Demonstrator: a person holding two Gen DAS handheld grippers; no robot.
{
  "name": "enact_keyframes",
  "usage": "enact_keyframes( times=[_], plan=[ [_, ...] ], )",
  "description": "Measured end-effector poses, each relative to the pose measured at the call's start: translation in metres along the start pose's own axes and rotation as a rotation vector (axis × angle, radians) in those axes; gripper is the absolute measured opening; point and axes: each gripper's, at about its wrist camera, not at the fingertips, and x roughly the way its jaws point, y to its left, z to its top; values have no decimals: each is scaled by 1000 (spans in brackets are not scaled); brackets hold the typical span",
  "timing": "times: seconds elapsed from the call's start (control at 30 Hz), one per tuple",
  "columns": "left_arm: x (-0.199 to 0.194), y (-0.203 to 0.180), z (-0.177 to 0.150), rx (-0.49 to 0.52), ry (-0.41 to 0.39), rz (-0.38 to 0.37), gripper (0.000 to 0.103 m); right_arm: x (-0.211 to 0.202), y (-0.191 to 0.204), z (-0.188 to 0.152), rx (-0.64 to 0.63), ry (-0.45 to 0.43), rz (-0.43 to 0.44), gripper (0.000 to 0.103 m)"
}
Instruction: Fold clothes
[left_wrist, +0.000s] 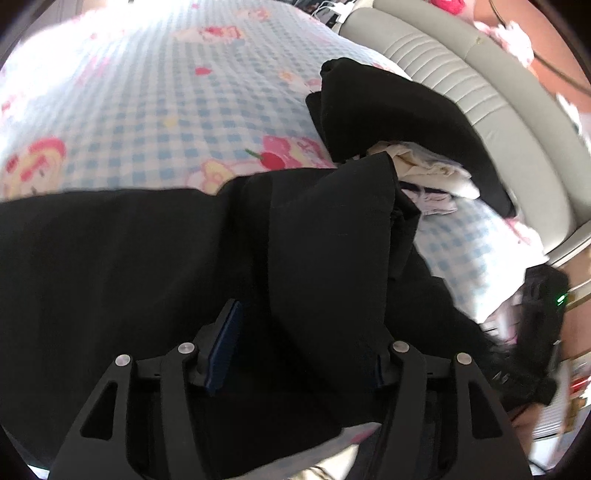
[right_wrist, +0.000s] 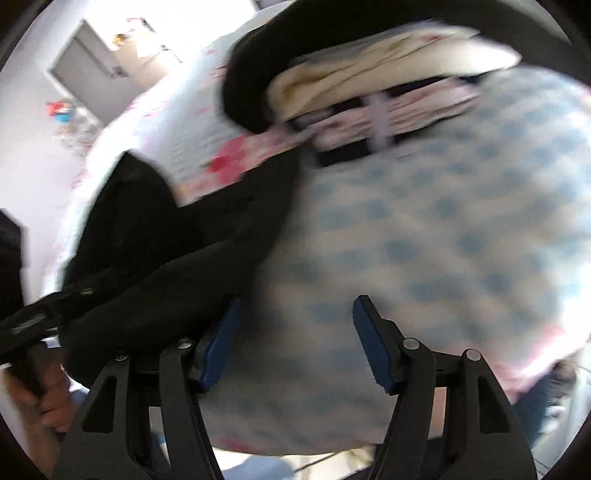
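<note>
A black garment (left_wrist: 129, 258) lies spread on the blue-checked bed sheet (left_wrist: 147, 110). One thick fold of it (left_wrist: 325, 240) runs down between the jaws of my left gripper (left_wrist: 306, 332). The jaws stand wide; the left blue pad (left_wrist: 223, 350) is bare and the right one is mostly hidden behind the fold, so this gripper is open. In the blurred right wrist view my right gripper (right_wrist: 295, 332) is open over bare checked sheet (right_wrist: 424, 221), with the black garment (right_wrist: 155, 251) bunched just left of its left finger (right_wrist: 218, 343).
A pile of clothes, black, cream (left_wrist: 432, 166) and pink-striped (right_wrist: 388, 107), sits further along the bed. A grey padded headboard (left_wrist: 461, 74) bounds the bed. A person's hand (right_wrist: 44, 402) shows at the lower left of the right wrist view. Floor and a door (right_wrist: 92, 74) lie beyond.
</note>
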Motion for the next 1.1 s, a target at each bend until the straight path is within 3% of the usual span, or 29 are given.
enact_keyframes(
  times=[0.1,0.13,0.27,0.43,0.5,0.53,0.57,0.63,0.7,0.83,0.93,1.1],
  plan=[
    [0,9,1,-121,34,-199,63,2,21,-1,-58,-8,86,65],
    [-1,9,1,-135,42,-232,65,4,29,-1,-81,-8,112,65],
    [-1,1,-2,-98,66,-246,82,13,61,-7,-162,5,183,61],
    [1,2,-8,-80,52,-200,84,28,98,-23,-242,37,227,60],
    [5,-3,-11,-35,45,-107,67,29,108,-27,-268,39,214,60],
    [5,-6,-12,-5,45,-46,45,30,113,-29,-281,41,207,60],
    [4,-7,-11,6,44,-15,33,30,115,-29,-288,48,205,60],
    [-6,-2,-9,-18,25,-32,26,26,116,-28,-289,60,215,62],
    [-23,7,-5,-48,-11,-72,24,17,114,-26,-273,64,241,65],
    [-71,35,3,-124,-107,-199,24,-13,118,-14,-250,-8,275,73],
    [-112,61,7,-166,-170,-254,24,-20,128,-4,-245,-37,286,74],
    [-174,109,0,-213,-244,-199,24,-13,181,5,-342,-8,314,74]
  ],
)
